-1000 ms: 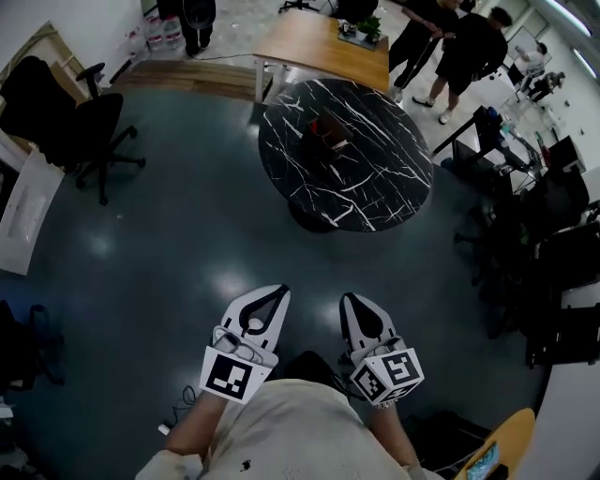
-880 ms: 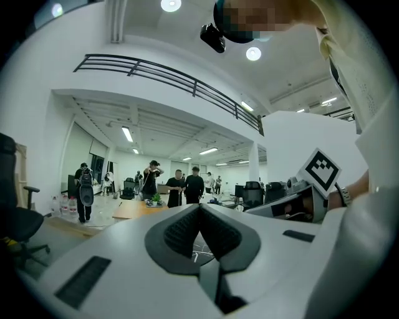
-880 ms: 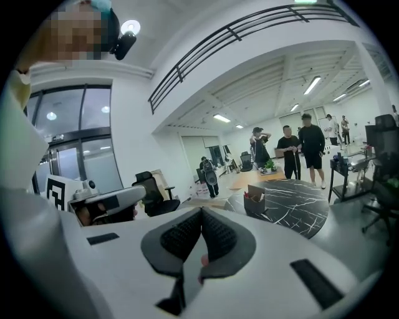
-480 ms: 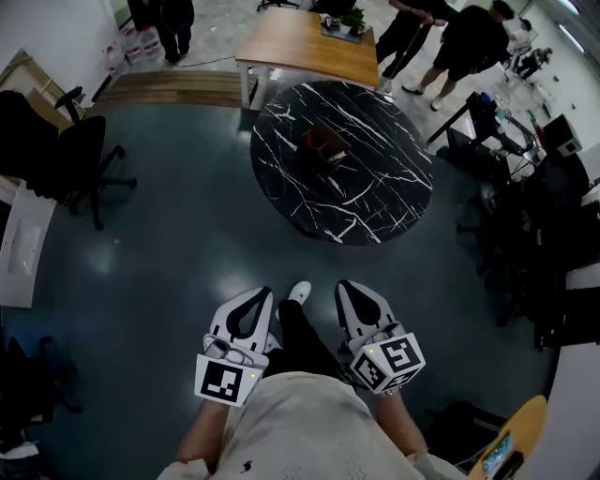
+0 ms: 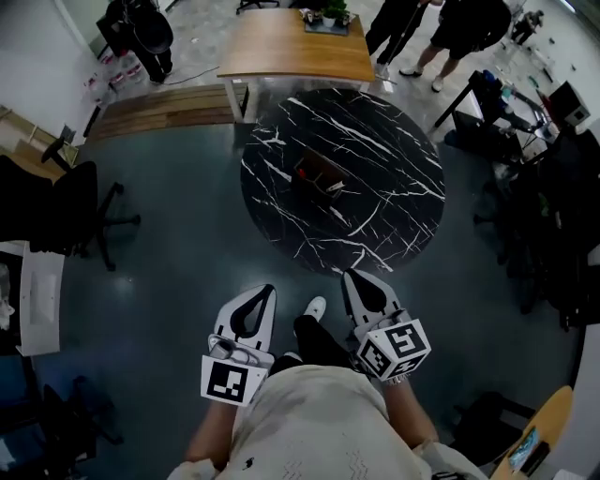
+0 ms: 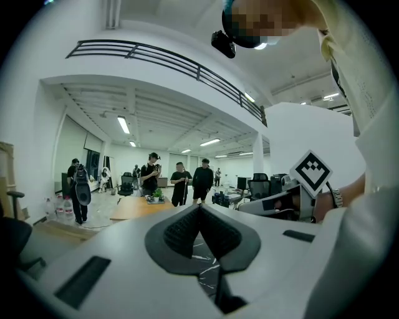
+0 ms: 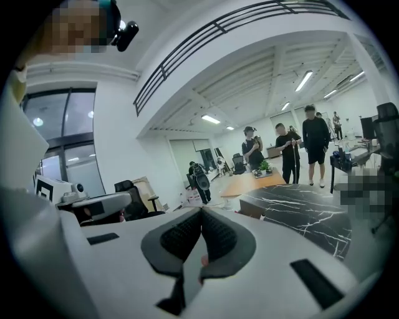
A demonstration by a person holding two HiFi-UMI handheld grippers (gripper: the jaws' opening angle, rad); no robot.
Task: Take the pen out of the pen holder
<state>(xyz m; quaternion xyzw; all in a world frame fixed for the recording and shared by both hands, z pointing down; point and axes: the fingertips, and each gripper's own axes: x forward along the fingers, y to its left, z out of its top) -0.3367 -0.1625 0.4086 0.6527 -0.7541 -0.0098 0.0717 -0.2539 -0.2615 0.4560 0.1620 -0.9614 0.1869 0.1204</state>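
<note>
A round black marble table (image 5: 343, 181) stands ahead on the dark floor. On it sits a small dark red-brown pen holder (image 5: 319, 175); I cannot make out a pen at this distance. My left gripper (image 5: 265, 292) and right gripper (image 5: 352, 276) are held side by side in front of my body, short of the table's near edge. Both are shut with nothing between the jaws. In the left gripper view, the left gripper (image 6: 199, 207) shows its tips meeting. In the right gripper view, the right gripper (image 7: 201, 210) is likewise shut, with the marble table (image 7: 305, 209) to its right.
A wooden table (image 5: 295, 45) stands just beyond the round one. Several people (image 5: 459, 28) stand at the far right and another person (image 5: 141, 28) at the far left. A black office chair (image 5: 56, 211) is at the left, dark desks and chairs (image 5: 544, 187) at the right.
I have walked forward: the marble table sits nearer and lower in the head view. Both grippers travelled with me, still side by side and shut.
</note>
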